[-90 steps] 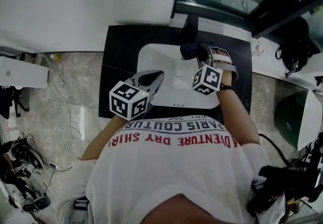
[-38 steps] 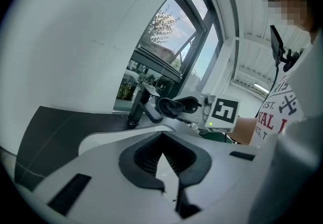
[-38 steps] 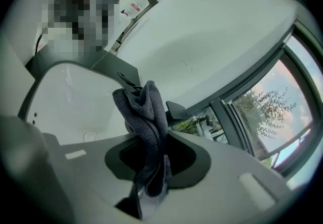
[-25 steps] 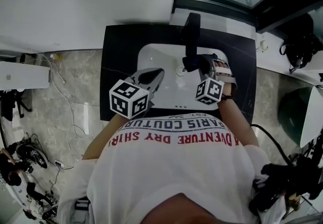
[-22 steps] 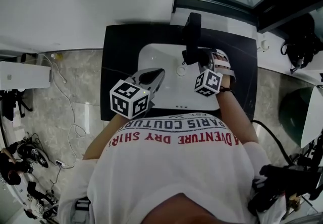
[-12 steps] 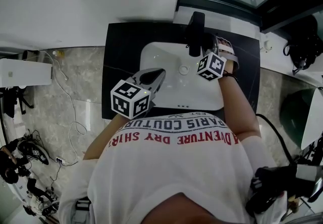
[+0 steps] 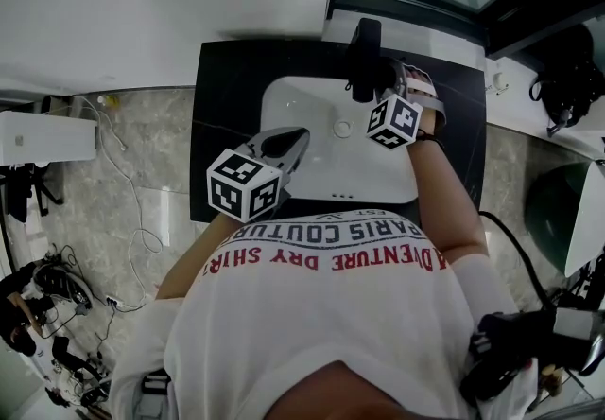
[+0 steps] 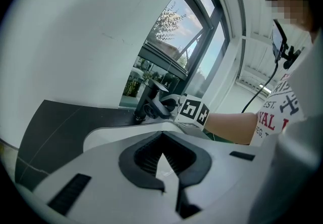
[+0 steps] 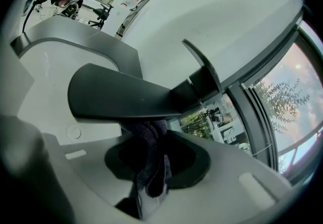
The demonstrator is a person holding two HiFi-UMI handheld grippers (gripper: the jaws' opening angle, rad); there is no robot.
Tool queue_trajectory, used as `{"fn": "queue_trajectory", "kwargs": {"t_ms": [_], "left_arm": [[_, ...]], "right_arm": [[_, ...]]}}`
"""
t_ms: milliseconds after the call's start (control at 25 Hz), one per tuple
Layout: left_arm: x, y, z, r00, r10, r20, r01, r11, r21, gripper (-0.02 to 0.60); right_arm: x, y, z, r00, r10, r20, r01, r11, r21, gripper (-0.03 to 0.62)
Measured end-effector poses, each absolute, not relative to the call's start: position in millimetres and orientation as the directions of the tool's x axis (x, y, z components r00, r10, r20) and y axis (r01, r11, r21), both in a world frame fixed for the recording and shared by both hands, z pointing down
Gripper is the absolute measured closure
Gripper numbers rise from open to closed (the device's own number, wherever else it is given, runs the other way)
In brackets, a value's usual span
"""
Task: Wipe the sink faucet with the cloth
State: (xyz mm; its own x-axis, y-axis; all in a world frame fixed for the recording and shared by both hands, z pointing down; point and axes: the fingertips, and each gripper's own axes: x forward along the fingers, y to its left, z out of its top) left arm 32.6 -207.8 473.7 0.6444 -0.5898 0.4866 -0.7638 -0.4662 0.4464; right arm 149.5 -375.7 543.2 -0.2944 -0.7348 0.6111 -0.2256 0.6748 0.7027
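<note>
Wiping underway; my right gripper [image 7: 386, 92] clamps its jaws on the dark knitted cloth [image 9: 151, 142] under the flat black faucet spout [image 9: 121, 98]; my left gripper [image 8: 162, 162] is closed, empty; next, probably, a slide along the spout.

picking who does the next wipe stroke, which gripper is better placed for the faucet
Right. The right gripper is shut on the cloth, right under the faucet spout. The left gripper holds nothing and sits at the sink's near left side, away from the faucet.

The faucet [image 9: 126, 99] hides the top of the cloth [image 9: 150, 166] in the right gripper view, and in the head view the right gripper [image 7: 376, 85] covers most of it
</note>
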Motion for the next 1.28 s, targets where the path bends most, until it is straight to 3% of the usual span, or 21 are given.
{"fn": "queue_trajectory", "kwargs": {"t_ms": [840,1040,1280], "left_arm": [[53.7,-191.2,463.2,0.679,-0.566,0.468,-0.734,-0.519,0.438,0.58],[59.6,-192.4,461.7,0.695,-0.545,0.468,-0.719,-0.534,0.445,0.581],[74.0,-202.5,449.1,0.733,-0.509,0.452,-0.679,-0.584,0.444,0.58]], "right_arm": [[168.4,-292.0,547.3,-0.351,-0.675,0.649,-0.312,0.738,0.598,0.513],[190.5,-275.8,556.8,-0.358,-0.642,0.678,-0.479,0.749,0.457,0.513],[209.6,-264.3,550.8,-0.482,-0.633,0.605,-0.752,0.653,0.085,0.513]]}}
